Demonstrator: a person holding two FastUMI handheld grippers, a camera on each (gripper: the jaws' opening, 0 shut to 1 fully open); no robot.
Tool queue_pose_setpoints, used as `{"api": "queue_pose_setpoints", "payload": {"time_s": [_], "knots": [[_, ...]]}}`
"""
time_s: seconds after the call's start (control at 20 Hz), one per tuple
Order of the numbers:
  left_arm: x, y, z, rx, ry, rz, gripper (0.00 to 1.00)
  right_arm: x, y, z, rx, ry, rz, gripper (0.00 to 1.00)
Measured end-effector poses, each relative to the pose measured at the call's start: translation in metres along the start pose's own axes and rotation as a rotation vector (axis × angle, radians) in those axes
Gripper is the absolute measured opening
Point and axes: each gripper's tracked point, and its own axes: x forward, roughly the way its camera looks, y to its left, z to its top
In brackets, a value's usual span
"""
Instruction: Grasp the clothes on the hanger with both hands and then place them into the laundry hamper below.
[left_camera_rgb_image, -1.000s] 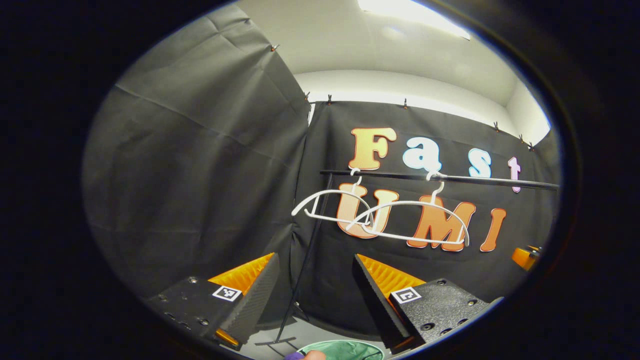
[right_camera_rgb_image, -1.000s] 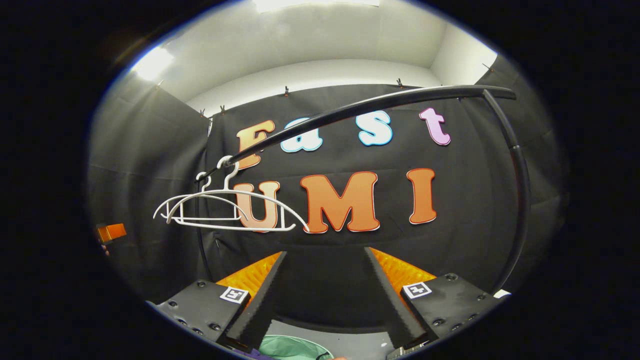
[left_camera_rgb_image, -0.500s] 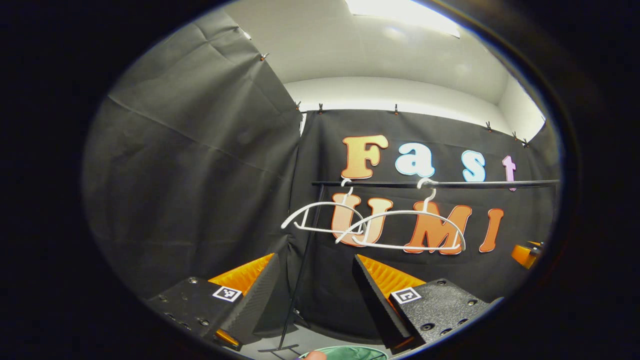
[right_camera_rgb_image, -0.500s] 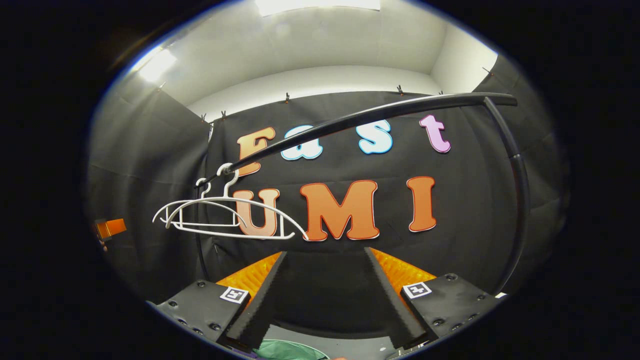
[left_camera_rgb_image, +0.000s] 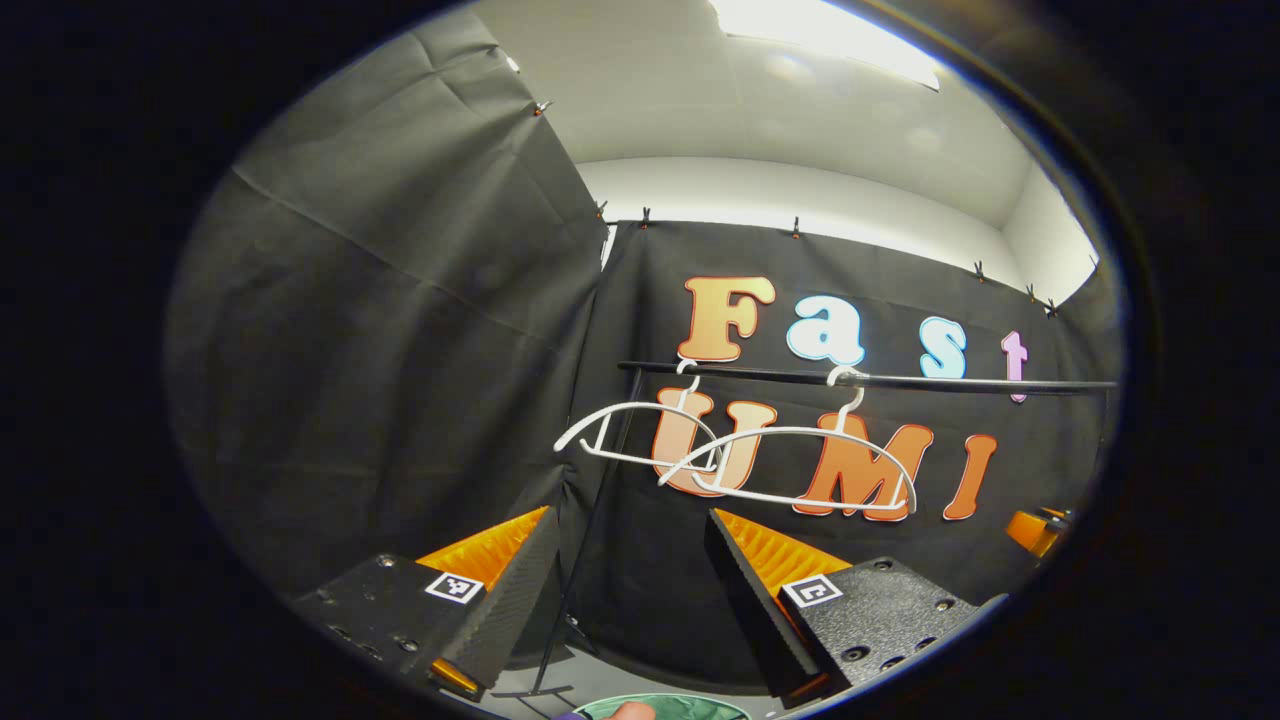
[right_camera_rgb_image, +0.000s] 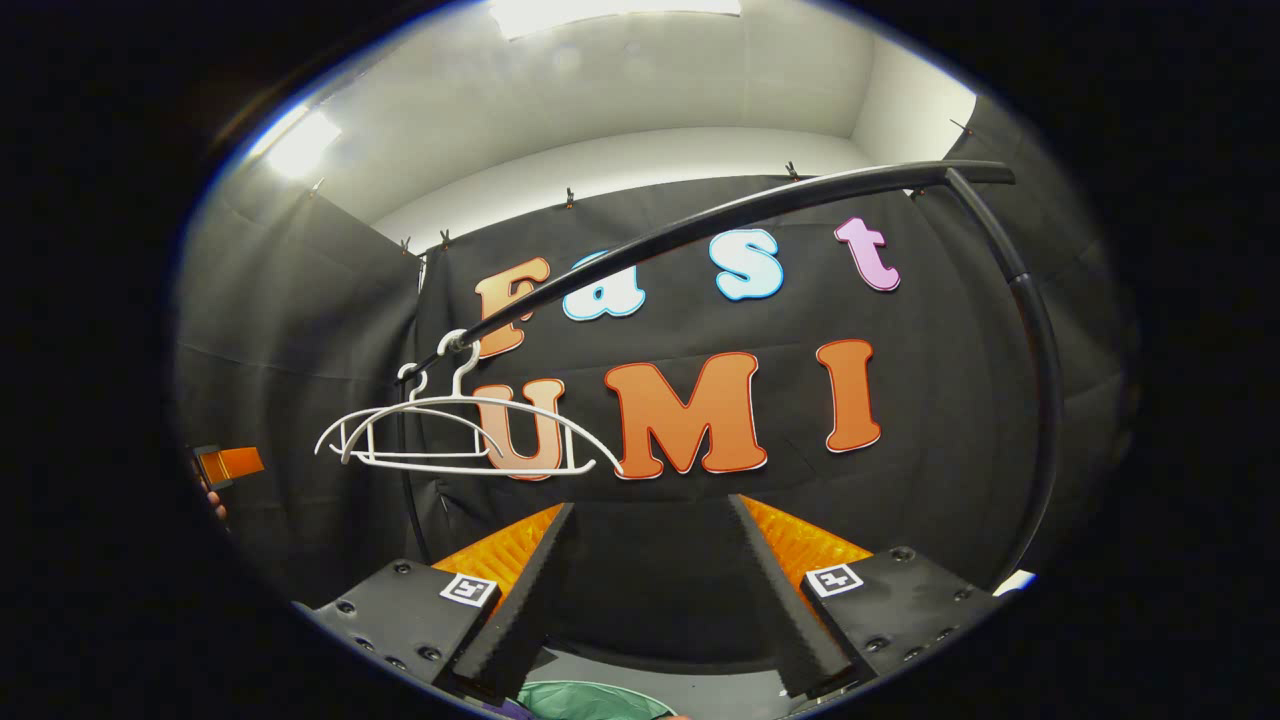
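both white hangers (left_camera_rgb_image: 790, 465) on black rail (right_camera_rgb_image: 720, 215) bare. left gripper (left_camera_rgb_image: 625, 580) & right gripper (right_camera_rgb_image: 650, 575) jaws spread, holding nothing. green hamper (right_camera_rgb_image: 590, 698) below. looks done; next: nothing left to grab.

I find no words, numbers or brand names that I can read on the objects here. The small white square stickers with black pattern (left_camera_rgb_image: 454, 587), low in the frame on the black finger bases of the left gripper (left_camera_rgb_image: 630, 515), carry only a code pattern, no letters. It is the same on the right gripper (right_camera_rgb_image: 650, 502).
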Motion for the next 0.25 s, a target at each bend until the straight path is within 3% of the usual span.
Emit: {"api": "queue_pose_setpoints", "payload": {"time_s": [0.05,0.25], "knots": [[-0.0002,0.0006,-0.0027,0.000,0.007,0.004,0.94,-0.0015,-0.0013,-0.0006,-0.001,0.002,-0.001,0.88],[0.0000,0.0065,-0.0085,0.013,0.013,0.023,0.94,-0.0041,-0.0109,-0.0004,-0.003,0.001,-0.021,0.88]]}}
